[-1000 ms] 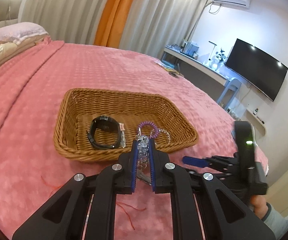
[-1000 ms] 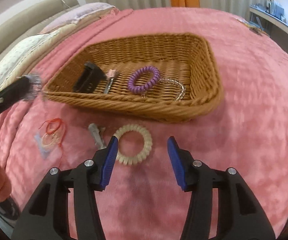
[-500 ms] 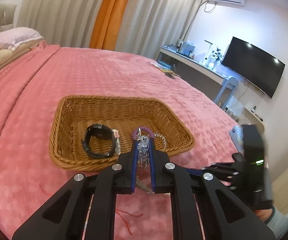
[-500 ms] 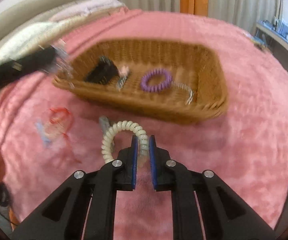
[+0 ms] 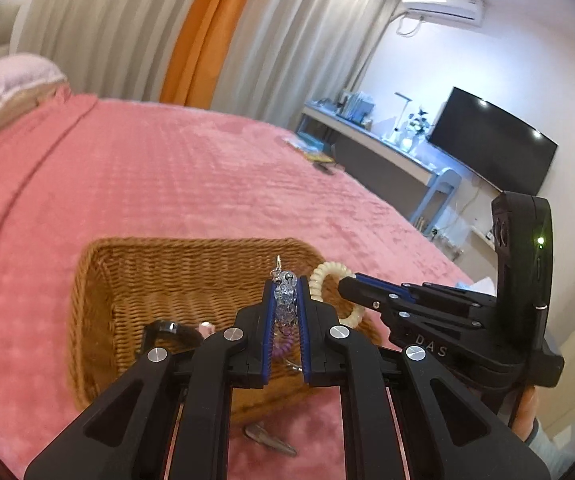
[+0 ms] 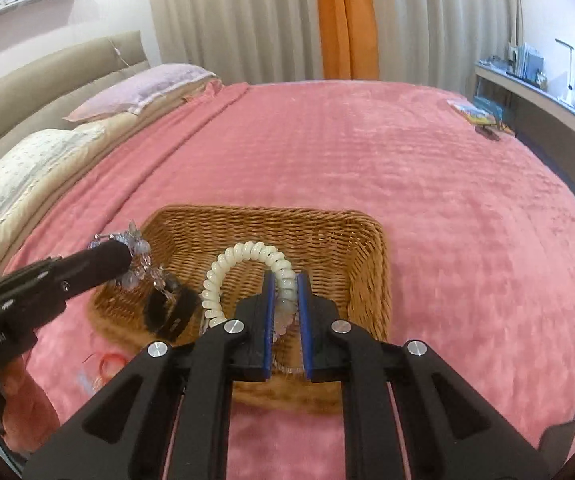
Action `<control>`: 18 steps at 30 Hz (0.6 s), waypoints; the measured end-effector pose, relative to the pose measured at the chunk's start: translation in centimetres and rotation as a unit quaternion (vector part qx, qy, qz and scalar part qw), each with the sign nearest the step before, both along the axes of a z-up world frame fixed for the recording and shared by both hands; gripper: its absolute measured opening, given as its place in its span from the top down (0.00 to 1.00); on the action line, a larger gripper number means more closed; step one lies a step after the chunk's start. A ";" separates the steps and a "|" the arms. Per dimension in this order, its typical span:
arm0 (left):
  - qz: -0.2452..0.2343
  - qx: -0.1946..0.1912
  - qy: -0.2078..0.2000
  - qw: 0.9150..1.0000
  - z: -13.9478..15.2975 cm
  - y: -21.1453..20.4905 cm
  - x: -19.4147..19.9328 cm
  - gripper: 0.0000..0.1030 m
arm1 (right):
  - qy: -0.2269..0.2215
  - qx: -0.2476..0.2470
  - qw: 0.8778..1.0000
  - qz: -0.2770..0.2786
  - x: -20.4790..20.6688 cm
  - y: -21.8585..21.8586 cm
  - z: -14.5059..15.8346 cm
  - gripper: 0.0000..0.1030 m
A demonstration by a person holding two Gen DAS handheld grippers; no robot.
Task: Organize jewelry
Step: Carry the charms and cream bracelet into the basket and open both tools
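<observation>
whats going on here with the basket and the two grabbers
A person is tidying jewelry on a pink bed into a wicker basket. The right tool is shut on a cream spiral band, held over the basket. The left tool is shut on a clear beaded piece, also at the basket.

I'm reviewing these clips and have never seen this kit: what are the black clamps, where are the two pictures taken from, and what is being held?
No robot here: a person holds a two-finger clamp in each hand, each with a camera looking along its fingers. One picture is from the left clamp, the other from the right. The left gripper is shut on a clear beaded trinket. The right gripper is shut on a cream spiral hair tie. Both hang over a wicker basket on a pink bedspread. A black watch lies in the basket.
</observation>
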State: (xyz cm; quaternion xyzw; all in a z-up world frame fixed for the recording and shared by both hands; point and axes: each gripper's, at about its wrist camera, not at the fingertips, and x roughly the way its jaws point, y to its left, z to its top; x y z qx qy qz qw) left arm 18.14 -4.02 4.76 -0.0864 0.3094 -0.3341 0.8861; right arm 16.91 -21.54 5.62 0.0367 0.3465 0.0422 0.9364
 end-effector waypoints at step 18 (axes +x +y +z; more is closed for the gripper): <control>0.016 0.028 0.057 0.998 -3.7 0.5 1.2 0.51 | 0.050 0.042 0.998 -0.012 1.4 -2.1 -3.8 0.77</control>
